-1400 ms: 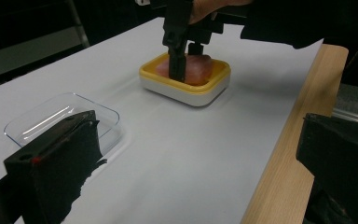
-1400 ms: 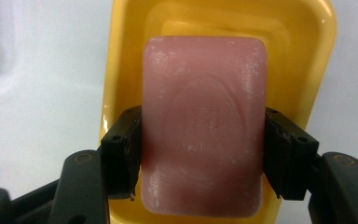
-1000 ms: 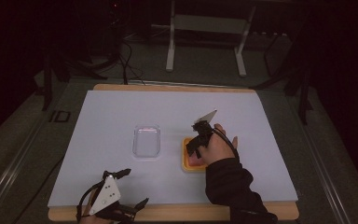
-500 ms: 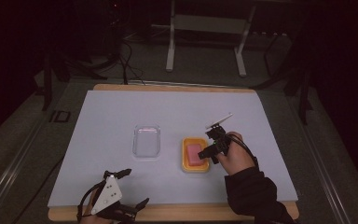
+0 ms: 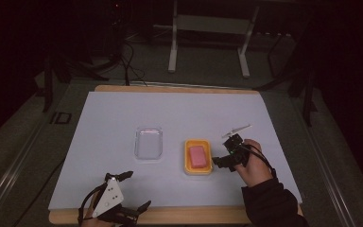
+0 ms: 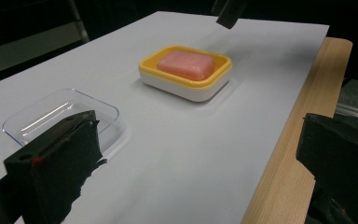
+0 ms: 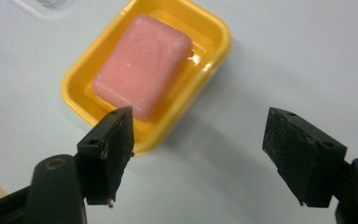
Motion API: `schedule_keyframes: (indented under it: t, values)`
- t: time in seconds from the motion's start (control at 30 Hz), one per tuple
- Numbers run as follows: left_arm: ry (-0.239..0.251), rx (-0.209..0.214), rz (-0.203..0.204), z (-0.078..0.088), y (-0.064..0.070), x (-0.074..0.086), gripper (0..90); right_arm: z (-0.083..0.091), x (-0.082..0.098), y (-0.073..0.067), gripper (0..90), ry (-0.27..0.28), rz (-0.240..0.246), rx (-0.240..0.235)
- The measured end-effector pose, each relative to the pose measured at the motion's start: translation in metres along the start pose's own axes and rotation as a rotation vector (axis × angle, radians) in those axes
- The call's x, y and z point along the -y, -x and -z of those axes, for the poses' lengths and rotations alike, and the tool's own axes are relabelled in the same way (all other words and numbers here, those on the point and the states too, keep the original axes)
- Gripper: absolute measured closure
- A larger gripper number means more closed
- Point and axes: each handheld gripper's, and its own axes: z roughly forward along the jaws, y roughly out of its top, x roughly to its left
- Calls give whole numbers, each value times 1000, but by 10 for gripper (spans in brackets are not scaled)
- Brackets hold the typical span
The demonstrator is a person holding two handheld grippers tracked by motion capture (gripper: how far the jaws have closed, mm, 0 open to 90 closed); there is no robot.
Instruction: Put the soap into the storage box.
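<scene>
Soap [image 5: 198,155], a pink bar, lies flat in the yellow dish [image 5: 187,166] near the middle of the white sheet [image 5: 113,118] that covers my table, and it sits square in the hollow so the raised rim keeps it from sliding. In the right gripper view the bar [image 7: 142,65] fills most of the dish [image 7: 74,91], with nothing between my jaws and no pad touching it. My right gripper [image 5: 230,151] hangs just beside the dish on its right side, its jaws having just been opening and now spread apart around bare sheet; I judge I let the bar go into the dish and am drawing off sideways so as not to knock the rim. To the left of the dish, a little apart from it, the clear lid [image 5: 148,143] lies on the sheet, and I take it as the piece meant to cover the dish next, though I cannot tell from here whether it is a lid or a second tray. My left gripper [image 5: 123,198] rests at the near edge, over the wooden border [image 6: 284,154], well away from both pieces, jaws wide and holding nothing. In its own view the clear lid [image 6: 56,114] lies closest to it, which suits it for that pick.
</scene>
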Motion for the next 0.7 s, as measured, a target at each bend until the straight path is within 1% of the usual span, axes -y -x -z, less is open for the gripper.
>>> schedule_keyframes:
  t: [0.07, 0.1, 0.13, 0.17, 0.27, 0.3, 0.4, 0.63, 0.7]
  values:
    - [0, 0, 1, 0, 0, 0, 4, 2, 6, 3, 249, 7, 7, 16]
    - [-1, 0, 1, 0, 0, 0, 4, 3, 10, 4, 250, 18, 5, 15]
    - [-1, 0, 1, 0, 0, 0, 4, 3, 10, 4, 250, 18, 5, 15]
    - [-1, 1, 0, 0, 0, 0, 4, 3, 17, 8, 249, 21, -4, 11]
    - [-2, 0, -1, 0, 0, 0, 4, 1, 27, 12, 238, 43, -16, 29]
    - [-2, 0, -1, 0, 0, 0, 4, 0, 31, 13, 234, 47, -32, 28]
    - [-3, -1, -1, 0, 0, 0, 4, -1, 43, 17, 228, 67, -57, 34]
    - [-4, 0, -4, 0, 1, 0, 4, -2, 61, 26, 217, 66, -95, 58]
    - [-4, -1, -5, 0, 1, 0, 4, 0, 65, 27, 216, 73, -96, 66]
